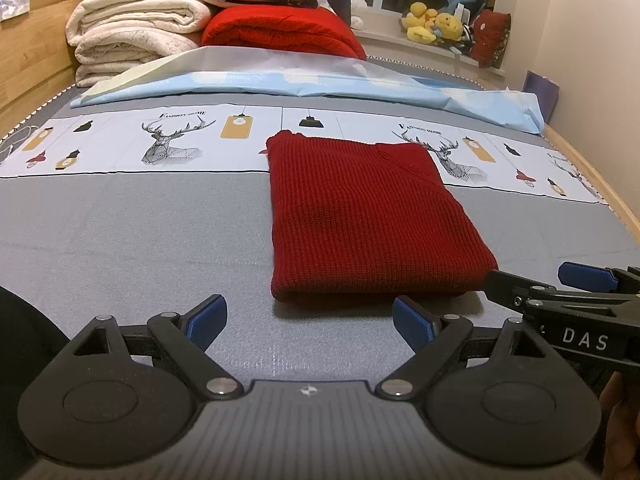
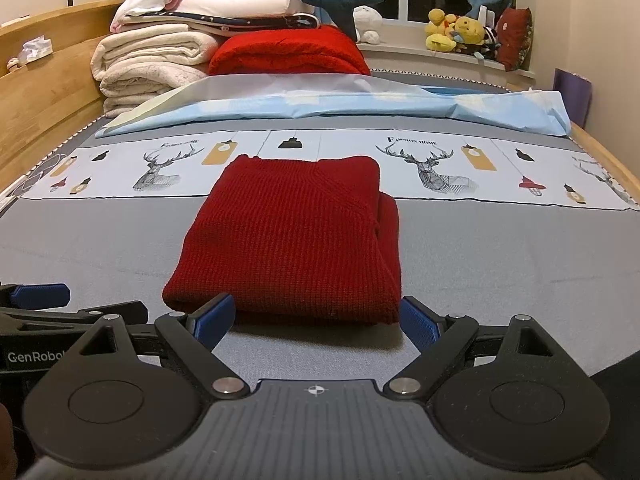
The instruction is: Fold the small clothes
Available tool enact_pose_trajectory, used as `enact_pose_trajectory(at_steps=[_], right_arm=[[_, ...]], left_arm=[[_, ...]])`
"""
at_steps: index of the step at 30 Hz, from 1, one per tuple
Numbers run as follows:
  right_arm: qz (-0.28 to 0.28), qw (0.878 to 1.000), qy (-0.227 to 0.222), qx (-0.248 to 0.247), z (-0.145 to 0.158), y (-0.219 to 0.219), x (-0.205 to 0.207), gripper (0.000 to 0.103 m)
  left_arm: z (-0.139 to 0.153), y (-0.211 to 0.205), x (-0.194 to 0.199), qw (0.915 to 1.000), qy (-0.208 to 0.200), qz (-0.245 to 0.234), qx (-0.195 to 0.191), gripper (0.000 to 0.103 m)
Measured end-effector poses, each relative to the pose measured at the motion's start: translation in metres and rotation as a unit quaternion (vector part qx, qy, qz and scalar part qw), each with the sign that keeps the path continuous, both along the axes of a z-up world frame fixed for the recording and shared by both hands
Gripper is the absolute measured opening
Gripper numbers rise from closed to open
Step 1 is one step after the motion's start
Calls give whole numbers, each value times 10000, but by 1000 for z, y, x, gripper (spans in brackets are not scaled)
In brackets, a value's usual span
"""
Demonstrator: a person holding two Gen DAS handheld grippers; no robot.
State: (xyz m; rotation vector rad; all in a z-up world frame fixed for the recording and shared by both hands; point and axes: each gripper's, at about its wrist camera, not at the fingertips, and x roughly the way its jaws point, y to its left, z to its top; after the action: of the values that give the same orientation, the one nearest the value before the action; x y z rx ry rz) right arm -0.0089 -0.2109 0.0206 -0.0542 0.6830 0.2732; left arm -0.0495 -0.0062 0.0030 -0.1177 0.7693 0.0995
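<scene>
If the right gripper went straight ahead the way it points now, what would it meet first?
Most likely the near edge of the folded red sweater, which lies just beyond the open right gripper on the grey bed cover. Its height above the cover is unclear, so it might skim over.

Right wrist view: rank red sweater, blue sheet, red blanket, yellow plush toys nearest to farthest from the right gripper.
From the right gripper:
1. Red sweater, folded, just ahead of the open fingers on the grey bed cover.
2. Blue sheet, lying across the bed beyond the deer print.
3. Red blanket, rolled behind the sheet, centre.
4. Yellow plush toys, on the window ledge, far right.
</scene>
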Motion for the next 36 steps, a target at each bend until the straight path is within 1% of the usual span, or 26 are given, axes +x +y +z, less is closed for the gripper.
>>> enact_pose_trajectory(at_steps=[36], right_arm=[[-44,10000,72,-12,-1,-2,5,89]], left_arm=[[-1,-1,5,10000,10,7,-41,93]])
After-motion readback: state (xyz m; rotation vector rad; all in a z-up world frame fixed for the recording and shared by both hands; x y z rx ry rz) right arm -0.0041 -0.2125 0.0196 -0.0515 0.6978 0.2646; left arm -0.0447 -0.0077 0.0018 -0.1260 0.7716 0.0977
